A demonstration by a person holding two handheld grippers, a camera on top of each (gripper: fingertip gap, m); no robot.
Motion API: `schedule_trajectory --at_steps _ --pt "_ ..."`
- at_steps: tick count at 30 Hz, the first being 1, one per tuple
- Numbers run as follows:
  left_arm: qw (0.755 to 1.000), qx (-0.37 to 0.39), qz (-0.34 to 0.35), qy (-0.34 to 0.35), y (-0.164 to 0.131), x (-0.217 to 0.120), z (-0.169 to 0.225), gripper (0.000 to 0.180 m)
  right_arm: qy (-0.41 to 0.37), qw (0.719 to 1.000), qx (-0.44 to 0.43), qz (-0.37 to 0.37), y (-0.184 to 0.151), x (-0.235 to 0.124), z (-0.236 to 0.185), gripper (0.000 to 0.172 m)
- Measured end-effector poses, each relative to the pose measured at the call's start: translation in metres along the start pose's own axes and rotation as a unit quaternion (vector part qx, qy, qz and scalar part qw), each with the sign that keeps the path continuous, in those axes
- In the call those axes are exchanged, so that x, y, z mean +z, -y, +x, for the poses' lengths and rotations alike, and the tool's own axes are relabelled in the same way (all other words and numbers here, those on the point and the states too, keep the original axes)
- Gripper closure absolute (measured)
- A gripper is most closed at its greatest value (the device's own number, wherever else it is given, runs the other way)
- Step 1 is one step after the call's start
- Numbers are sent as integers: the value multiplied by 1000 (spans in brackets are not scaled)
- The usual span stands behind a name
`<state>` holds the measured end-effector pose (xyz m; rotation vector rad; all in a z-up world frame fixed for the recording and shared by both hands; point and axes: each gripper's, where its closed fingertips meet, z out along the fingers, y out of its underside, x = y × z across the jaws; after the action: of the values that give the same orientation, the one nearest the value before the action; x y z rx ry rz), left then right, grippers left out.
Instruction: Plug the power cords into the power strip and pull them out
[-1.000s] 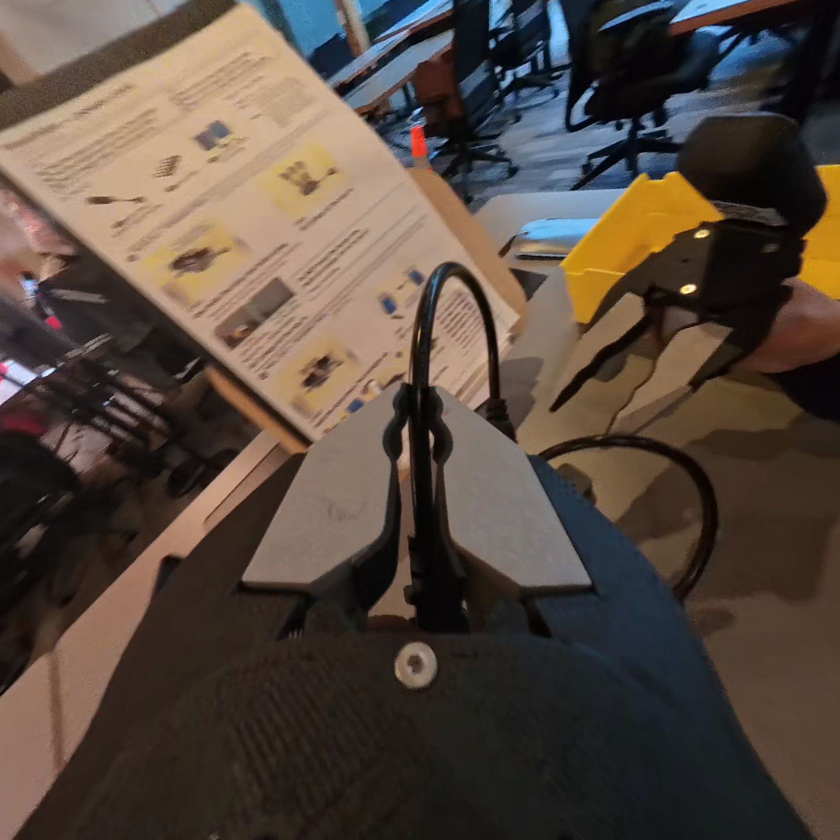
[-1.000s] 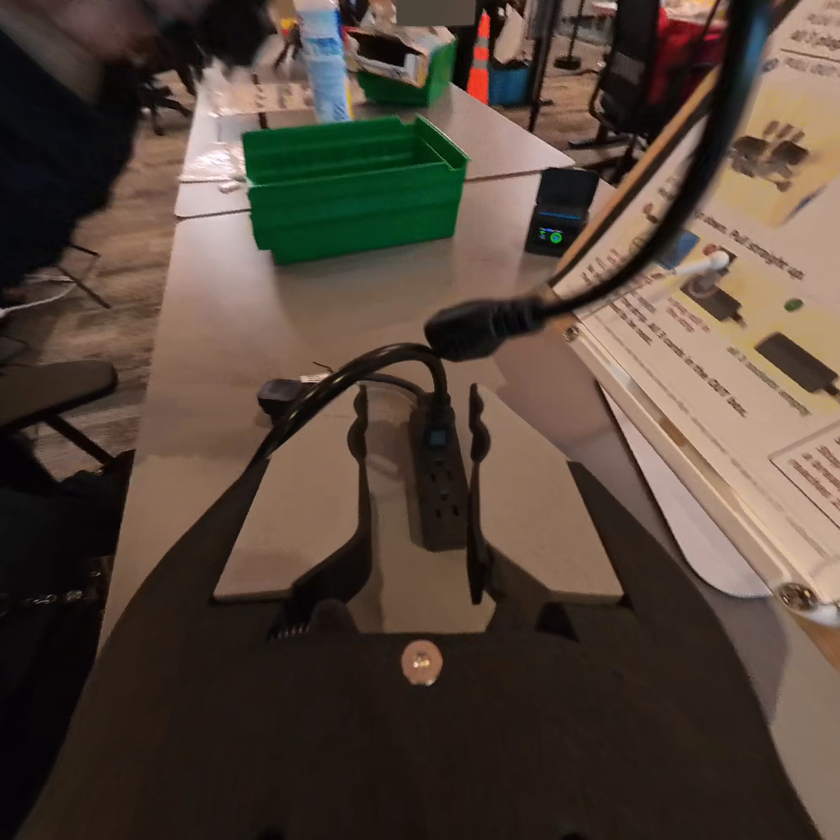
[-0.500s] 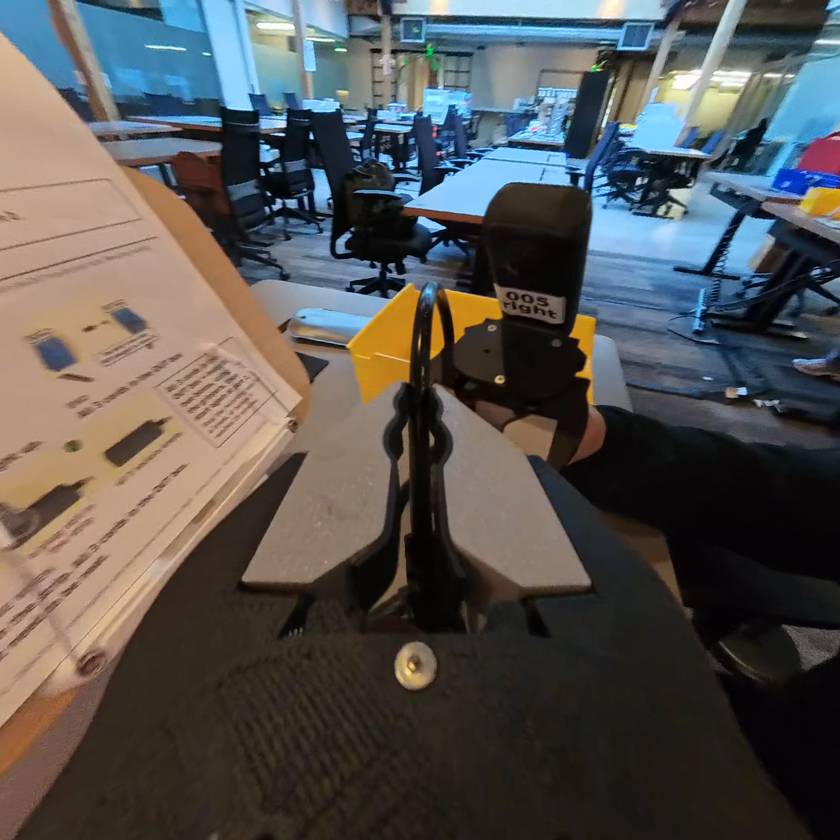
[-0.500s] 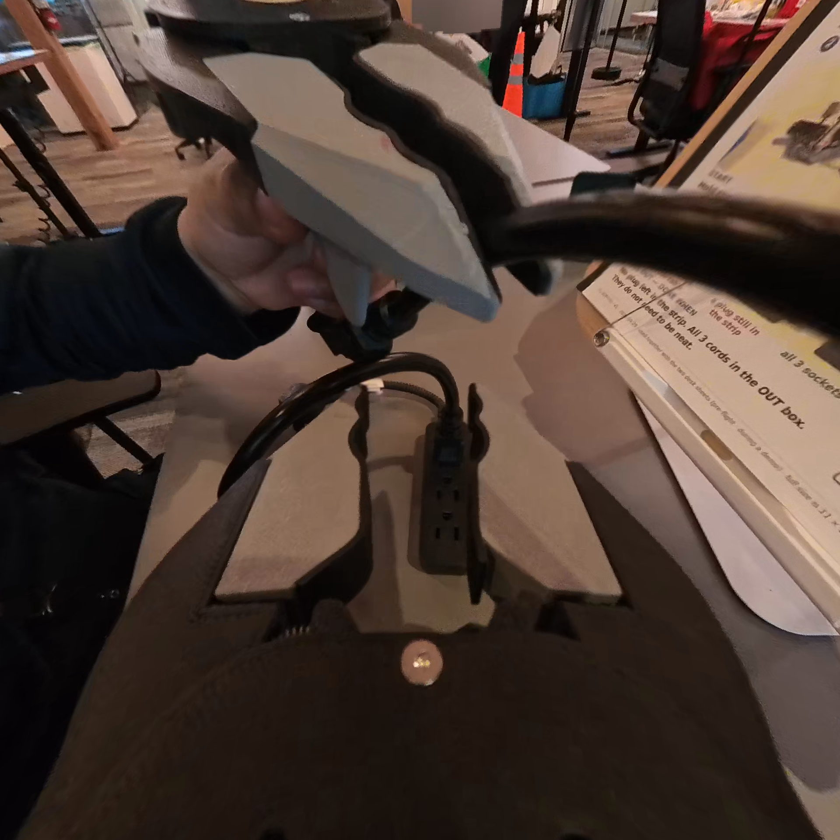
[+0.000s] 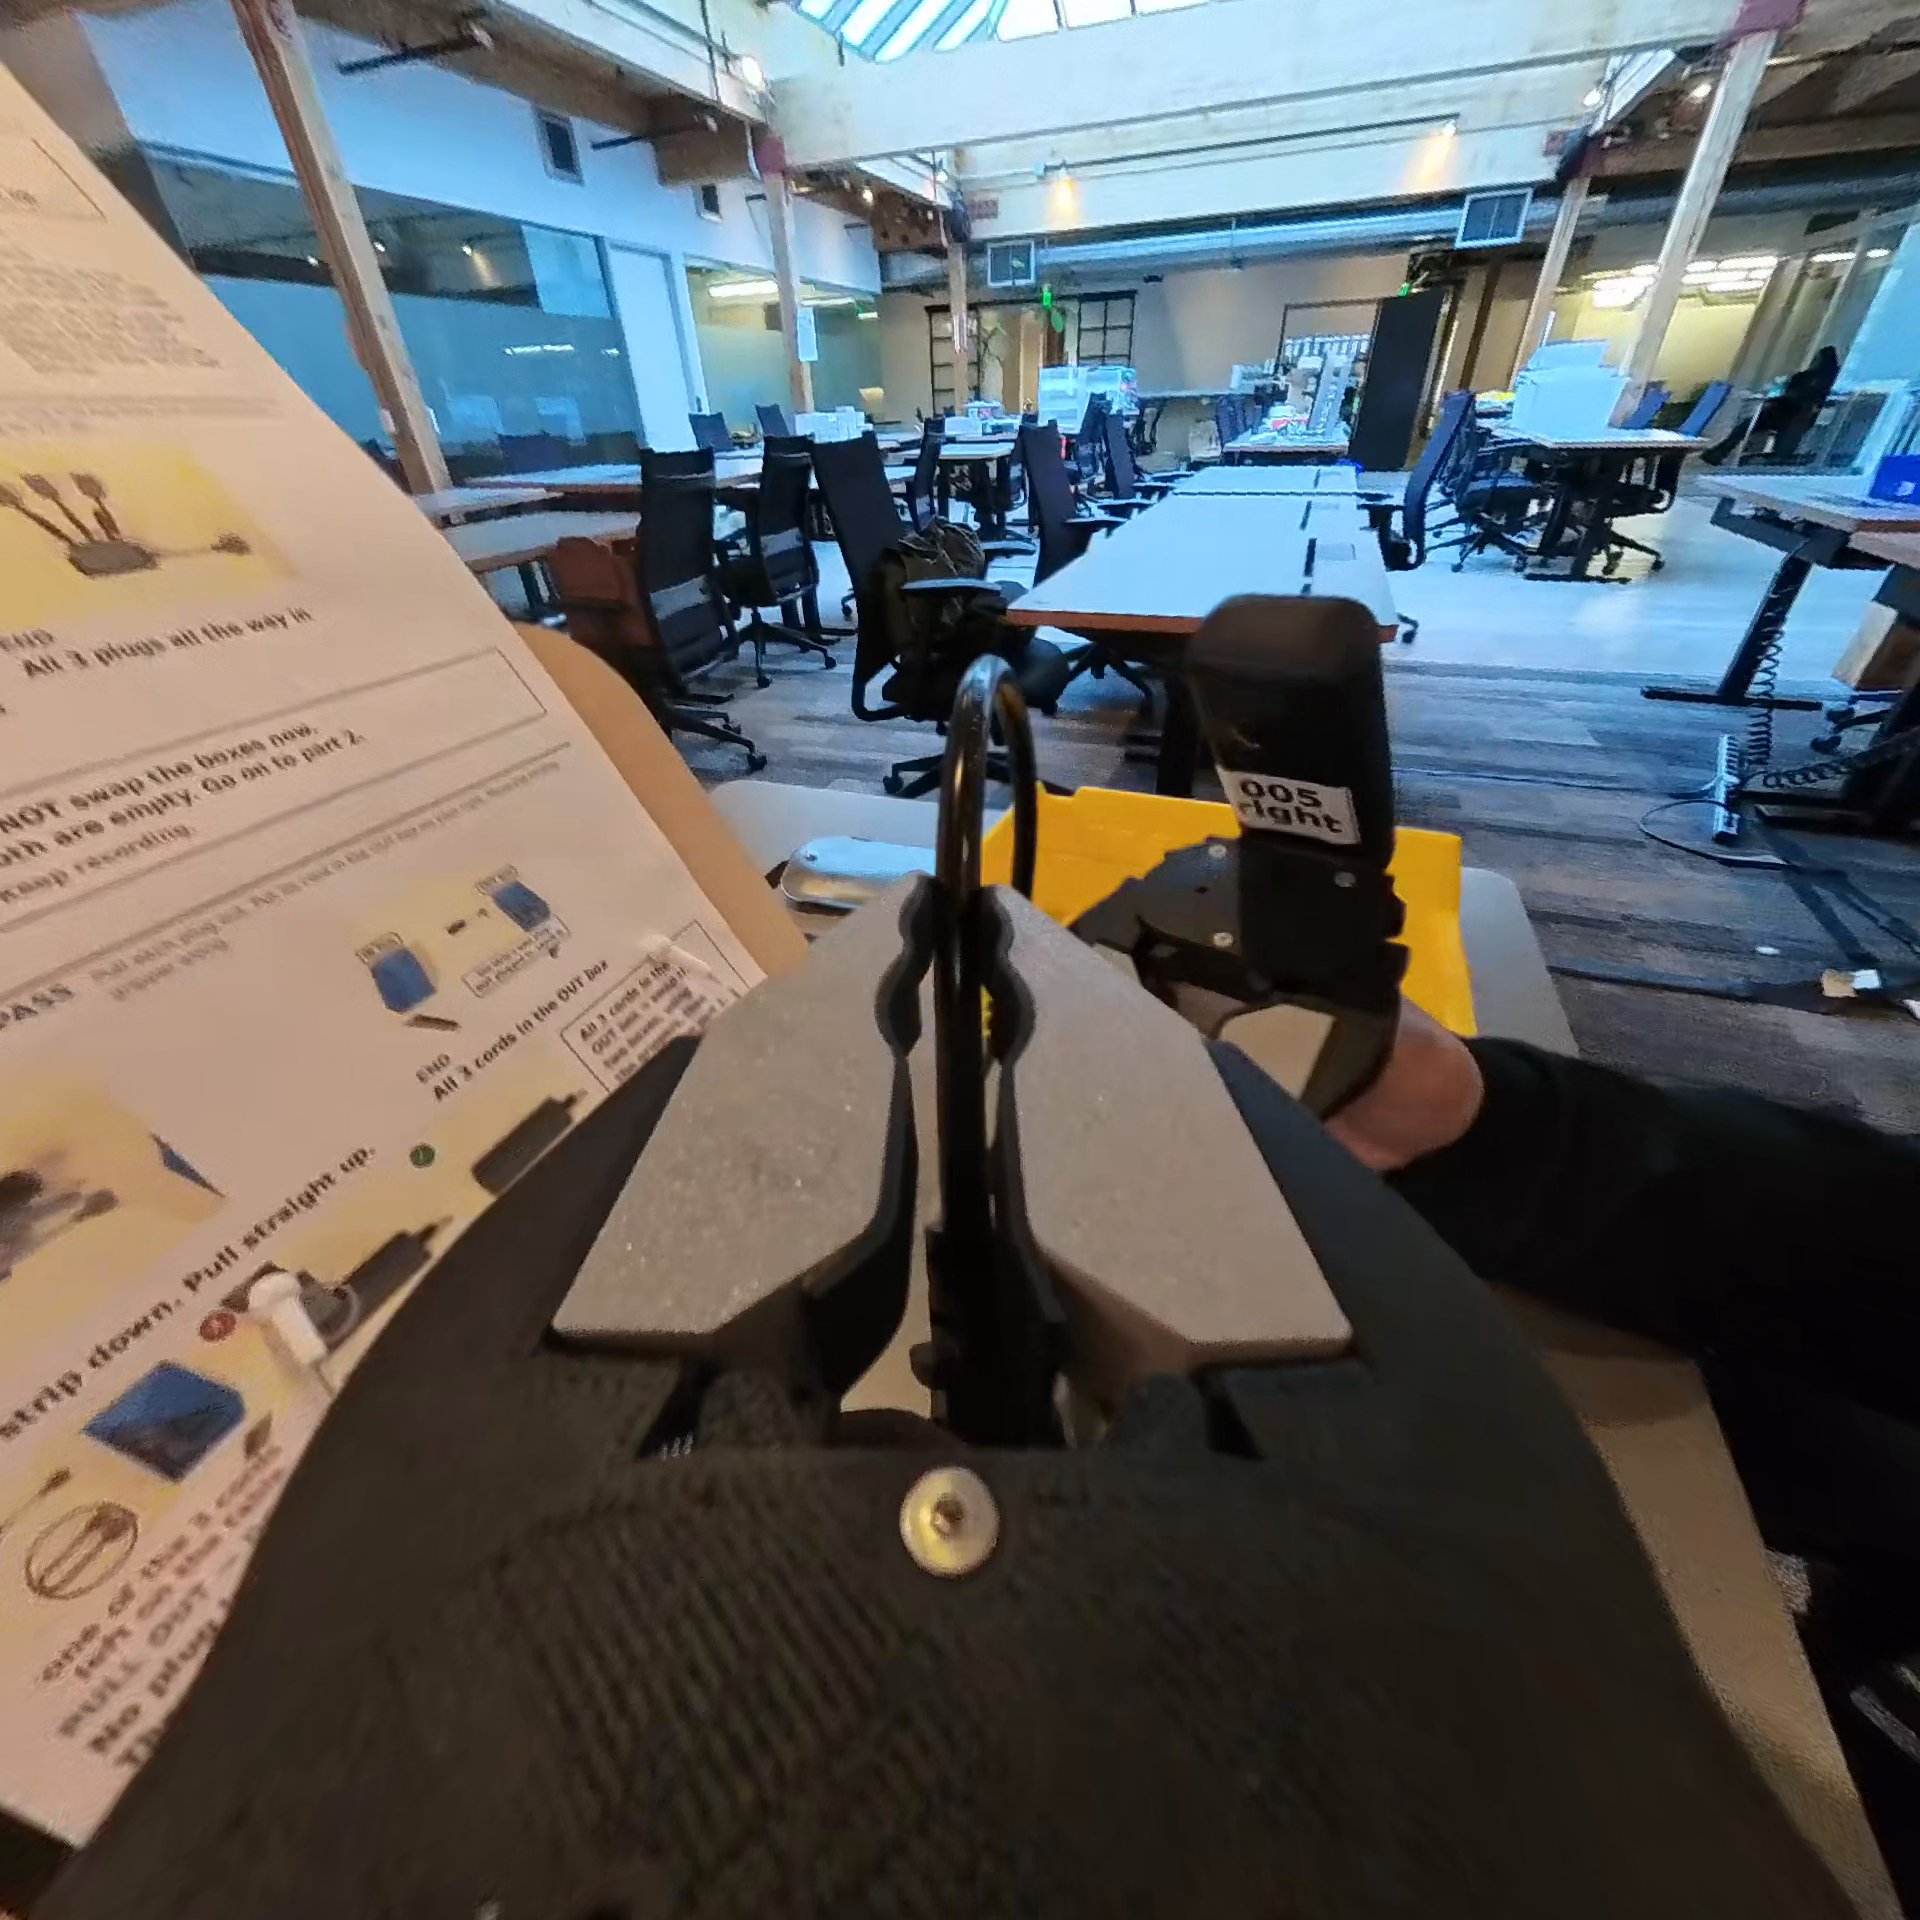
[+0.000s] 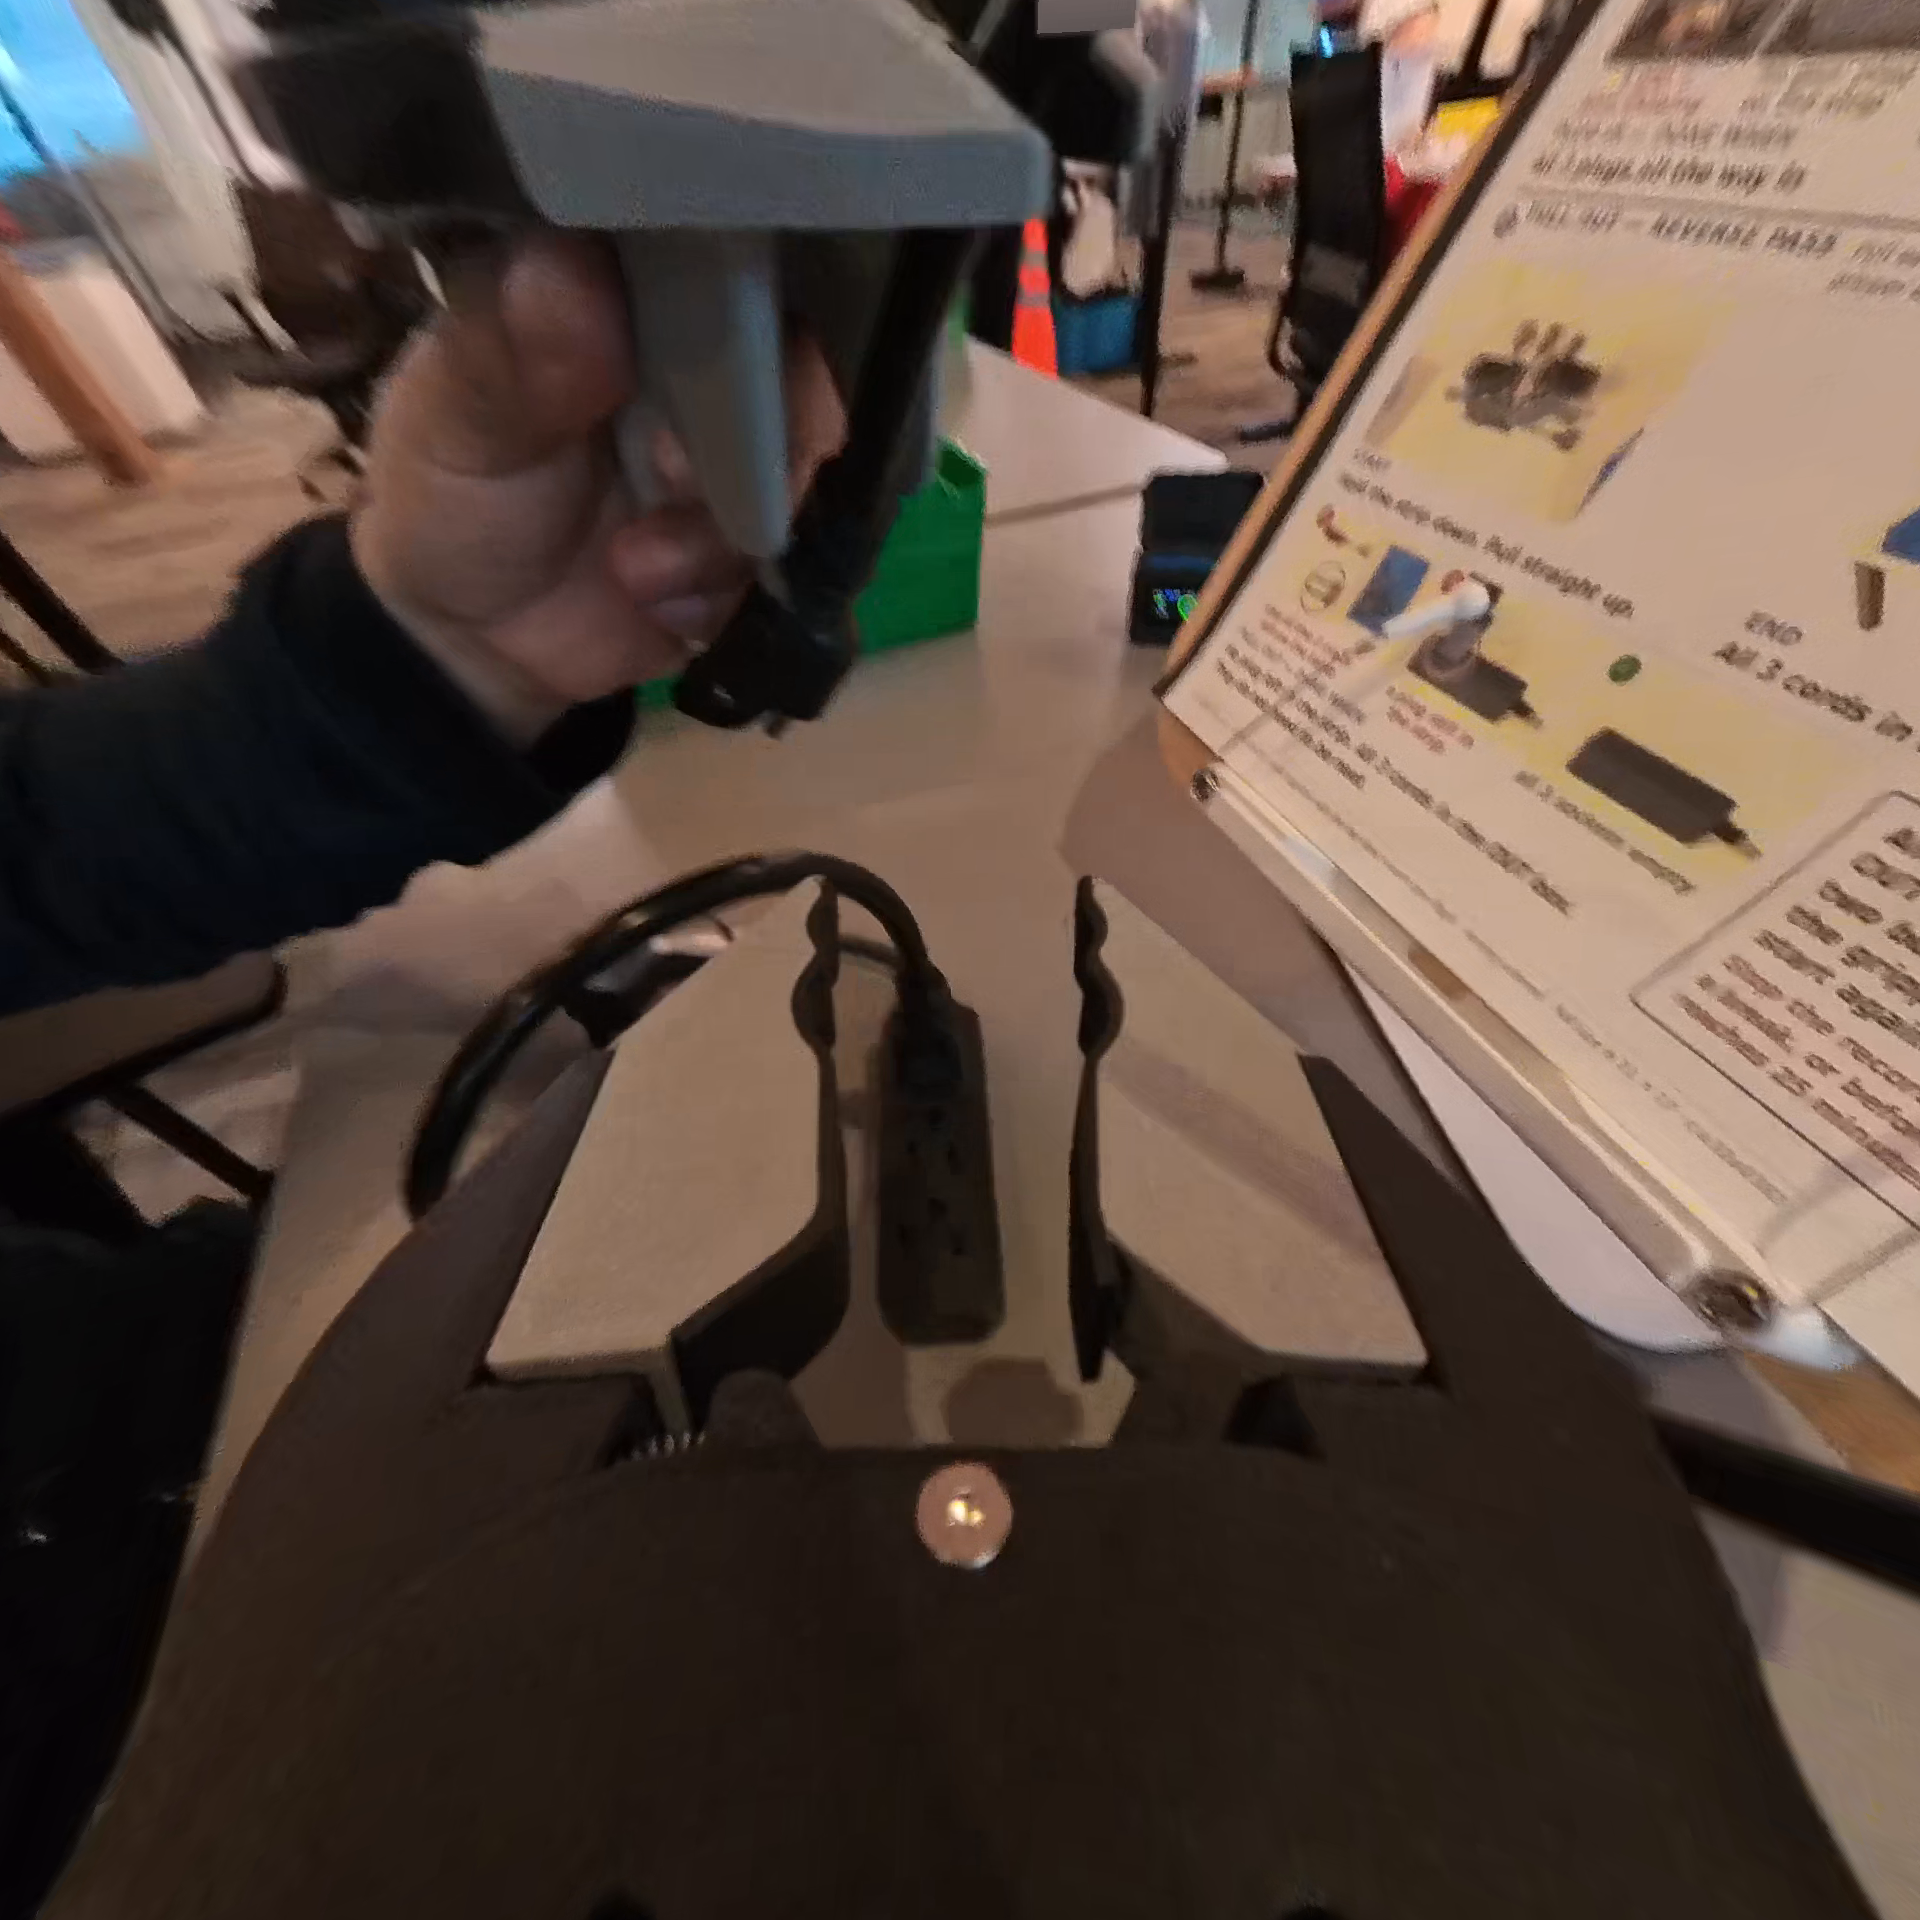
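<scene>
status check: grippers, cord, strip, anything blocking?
Left gripper clamped on black cord, raised. Right gripper open, astride power strip on table, not gripping. Sockets look empty. Instruction board close right.

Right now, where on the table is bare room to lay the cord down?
Bare table lies between the power strip and the green bin. It is crowded left of the strip, where its own cable loops, and right, by the instruction board.

Skylights [image 5: 1039, 21] brighten the sharp left view; the right view is dimmer, motion-blurred around the hand [image 6: 520, 488]; wide-angle bending at edges
</scene>
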<state>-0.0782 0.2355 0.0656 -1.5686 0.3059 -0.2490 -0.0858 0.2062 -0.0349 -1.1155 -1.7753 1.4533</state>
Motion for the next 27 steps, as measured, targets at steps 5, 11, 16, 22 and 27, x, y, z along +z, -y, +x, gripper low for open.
schedule_trajectory --at_steps 5,11,16,22,27 --pt "999 -3 -14 -41 3 16 20 176 73 993 16 88 31 -7 -29 128" --pt "994 -32 -19 -99 -2 33 47 176 122 989 32 79 27 -2 -44 145" --pt "995 -20 -21 -97 5 32 49 174 59 996 24 55 21 -3 -28 144" --pt "994 41 -90 -52 -3 -1 31 144 37 994 46 92 31 -18 -11 146" --pt "978 42 -198 -56 -43 -14 33 116 35 992 -47 113 41 -24 -25 146"
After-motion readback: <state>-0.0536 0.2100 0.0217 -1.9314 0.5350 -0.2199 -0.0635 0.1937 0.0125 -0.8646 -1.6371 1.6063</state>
